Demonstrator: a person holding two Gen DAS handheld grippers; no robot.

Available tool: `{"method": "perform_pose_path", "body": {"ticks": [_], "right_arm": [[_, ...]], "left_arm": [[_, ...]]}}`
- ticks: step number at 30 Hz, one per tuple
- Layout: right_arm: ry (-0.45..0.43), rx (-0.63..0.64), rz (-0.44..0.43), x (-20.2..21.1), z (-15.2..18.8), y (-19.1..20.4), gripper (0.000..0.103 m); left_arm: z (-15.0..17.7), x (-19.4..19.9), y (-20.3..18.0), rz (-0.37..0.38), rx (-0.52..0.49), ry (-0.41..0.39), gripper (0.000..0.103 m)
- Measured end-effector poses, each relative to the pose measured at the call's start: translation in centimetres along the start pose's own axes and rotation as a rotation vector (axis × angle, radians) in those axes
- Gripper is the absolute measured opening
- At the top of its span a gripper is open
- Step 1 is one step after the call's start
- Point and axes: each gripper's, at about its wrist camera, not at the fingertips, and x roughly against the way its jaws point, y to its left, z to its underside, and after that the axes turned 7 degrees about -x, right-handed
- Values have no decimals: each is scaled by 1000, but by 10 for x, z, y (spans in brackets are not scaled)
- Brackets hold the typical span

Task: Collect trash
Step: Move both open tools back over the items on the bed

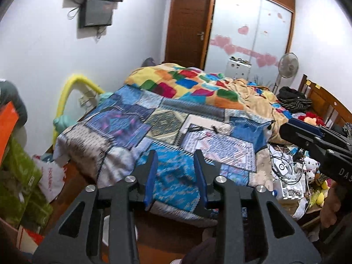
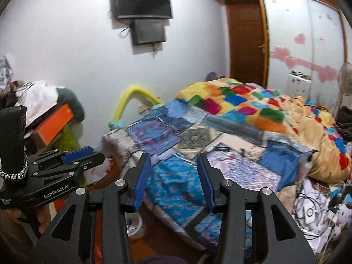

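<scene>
Left gripper (image 1: 176, 158): its blue-padded fingers (image 1: 151, 176) are standing apart at a moderate gap, gripping nothing; only bedding is showing between them. Right gripper (image 2: 173, 160): its fingers (image 2: 143, 176) are likewise standing parted and holding nothing. Both are pointing downward over the near end of a bed.

Directly beyond both sets of fingertips a blue patchwork bedcover (image 1: 136, 123) is lying across the bed. Further beyond the tips, small dark scraps (image 1: 195, 128) and a pale crumpled bit (image 1: 226, 127) are sitting on the cover; these are the likeliest trash, though blur is preventing a firm identification. Neither gripper is touching them.

Past those, a multicoloured blanket (image 1: 189, 83) is lying heaped up. To the right of the left gripper's fingers, a clutter of white cables and soft toys (image 1: 290, 171) is lying beside the bed. To the left of them, a white plastic bag (image 1: 51, 176) is sitting on the floor near green boxes (image 1: 19, 171). On the far wall two dark screens (image 2: 143, 2) are hanging, with a wooden door (image 1: 187, 26) to their right.
</scene>
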Motion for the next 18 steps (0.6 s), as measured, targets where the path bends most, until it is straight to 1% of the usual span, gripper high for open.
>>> {"method": "perform_pose_path", "body": {"ticks": [1, 2, 3, 5, 9, 16, 18], "right_arm": [[-9, -10, 14, 2, -1, -8, 50], [-16, -21, 29, 3, -3, -16, 60], [-19, -33, 38, 2, -4, -24, 64], [-13, -52, 48, 0, -5, -41, 64], [14, -92, 109, -13, -5, -71, 64], [65, -159, 175, -39, 3, -121, 64], [80, -172, 193, -48, 6, -134, 64]], "left_arm": [[-5, -6, -7, 10, -9, -4, 39], [-9, -10, -12, 16, -17, -5, 43], [-13, -16, -19, 25, -26, -4, 45], [-19, -30, -28, 55, -40, 8, 46], [-28, -61, -44, 87, -64, 34, 53], [-37, -131, -64, 152, -79, 120, 53], [-37, -157, -66, 173, -72, 154, 53]]}}
